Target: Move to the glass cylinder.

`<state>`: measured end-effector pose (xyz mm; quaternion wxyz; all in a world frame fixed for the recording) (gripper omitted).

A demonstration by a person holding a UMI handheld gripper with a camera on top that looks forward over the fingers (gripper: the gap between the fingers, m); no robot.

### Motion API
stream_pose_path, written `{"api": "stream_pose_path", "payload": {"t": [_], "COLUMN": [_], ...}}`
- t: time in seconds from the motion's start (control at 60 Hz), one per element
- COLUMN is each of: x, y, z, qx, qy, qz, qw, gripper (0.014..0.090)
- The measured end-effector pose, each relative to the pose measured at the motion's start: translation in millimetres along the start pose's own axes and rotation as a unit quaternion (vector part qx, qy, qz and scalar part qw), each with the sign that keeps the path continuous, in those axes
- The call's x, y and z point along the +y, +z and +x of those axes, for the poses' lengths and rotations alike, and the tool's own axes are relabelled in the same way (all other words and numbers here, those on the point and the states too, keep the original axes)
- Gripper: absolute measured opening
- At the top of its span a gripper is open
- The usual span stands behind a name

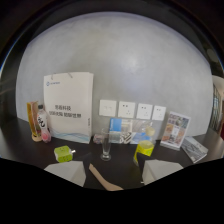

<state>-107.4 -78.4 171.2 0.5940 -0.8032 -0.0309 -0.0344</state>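
A tall, narrow glass cylinder (32, 121) with a yellowish tint stands upright at the far left of the dark table, beside a bottle with a white label (43, 122). It is well beyond my left fingertip and off to its left. My gripper (114, 175) is open, its two pale fingertips (66, 172) wide apart and low over the table. Nothing is held. A clear footed drinking glass (106, 145) stands just ahead of the fingers, about midway between them. A wooden spatula-like piece (102, 179) lies on the table between the fingers.
A white paper bag with printing (69, 105) stands behind the cylinder, against the grey wall. A green cube (63, 153) sits ahead of the left finger, a yellow cup (145, 148) ahead of the right. Several wall sockets (132, 110), a blue-white packet (122, 131) and brochures (175, 130) line the back.
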Motion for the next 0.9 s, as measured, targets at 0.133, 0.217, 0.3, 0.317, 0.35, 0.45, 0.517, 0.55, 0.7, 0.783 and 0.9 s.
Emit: {"api": "stream_pose_path", "payload": {"t": [0.133,0.217,0.3,0.317,0.35,0.45,0.517,0.55,0.7,0.783,0.9], "x": [4,10,19,21,24,30,32,34,36,37,37], "y": [55,84,105,108,114,126,131,132,137,138,138], "z": [-11,-15,-20,-21,-22,-26,-30,-30,-29,-27,-27], "qx": [-0.022,-0.026,-0.033,-0.034,-0.035,-0.042,-0.043,-0.044,-0.04,-0.034,-0.036], "qy": [0.014,0.018,0.019,0.02,0.021,0.023,0.023,0.024,0.025,0.024,0.028], "qz": [-0.019,-0.024,-0.038,-0.041,-0.045,-0.055,-0.06,-0.061,-0.067,-0.068,-0.068], "qw": [0.999,0.999,0.999,0.998,0.998,0.997,0.997,0.997,0.997,0.997,0.997], "gripper": [0.0851,0.0857,0.0848,0.0852,0.0851,0.0854,0.0855,0.0855,0.0855,0.0855,0.0857]}}
